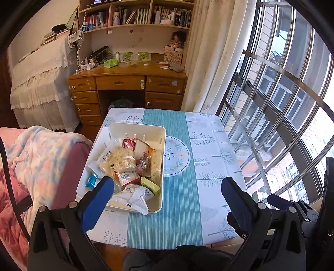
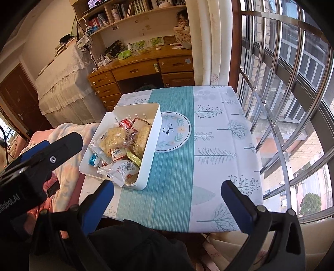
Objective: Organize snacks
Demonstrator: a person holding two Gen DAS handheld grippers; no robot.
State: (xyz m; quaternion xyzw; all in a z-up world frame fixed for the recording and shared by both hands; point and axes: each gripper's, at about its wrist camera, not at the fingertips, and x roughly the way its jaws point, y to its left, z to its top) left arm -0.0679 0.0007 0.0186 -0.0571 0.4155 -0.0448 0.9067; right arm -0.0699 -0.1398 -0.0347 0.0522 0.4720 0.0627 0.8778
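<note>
Wooden desk (image 1: 127,83), bookshelf (image 1: 135,14), curtain (image 1: 219,52), barred window (image 1: 281,93), blanket (image 1: 31,156).

Smooth white plastic bin (image 1: 157,133) stuffed with crinkly glossy snack wrappers (image 1: 125,160) at center frame, on a matte printed tablecloth (image 1: 208,146), with a shiny varnished wood desk (image 1: 129,80) up top.

We are in a home bedroom. We see a bed (image 1: 39,87) under a white lace cover, a wooden desk (image 1: 127,83) with drawers, a bookshelf (image 1: 137,14) packed with books above it, a cream curtain (image 1: 217,54), a barred window (image 1: 281,93), and a small worktop (image 1: 208,150) in a tree-print cloth.
</note>
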